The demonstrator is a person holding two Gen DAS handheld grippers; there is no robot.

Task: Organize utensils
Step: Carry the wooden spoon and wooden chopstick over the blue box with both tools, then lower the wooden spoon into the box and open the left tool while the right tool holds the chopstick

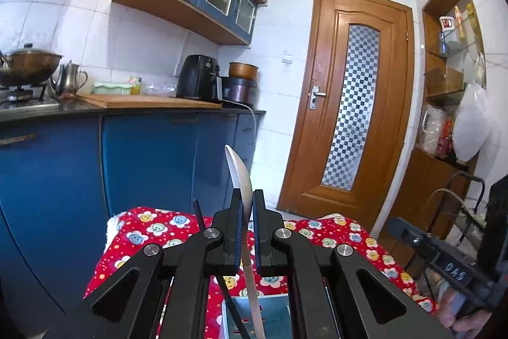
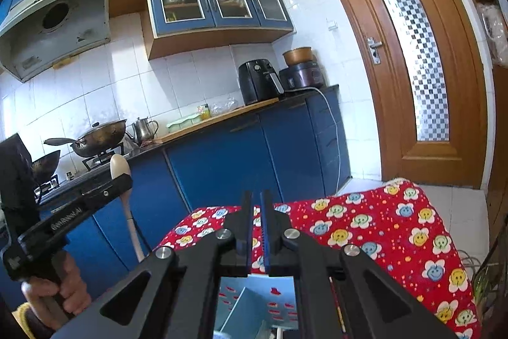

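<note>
My left fingers (image 1: pixel 248 199) are clamped on a white spoon (image 1: pixel 238 177), its bowl rising past their tips and its handle running down toward the light blue box (image 1: pixel 276 312) below. My right fingers (image 2: pixel 256 200) are pressed together on nothing. Both hang over the desk's red flowered cloth (image 2: pixel 397 231). I judge the step is dropping the spoon into a compartment, so I'd line the handle up over the box, lower it, and let go only once it's inside.

White-tiled kitchen (image 2: pixel 197 75) — blue cabinets (image 2: pixel 222 158), wooden door (image 1: pixel 349 104).
</note>
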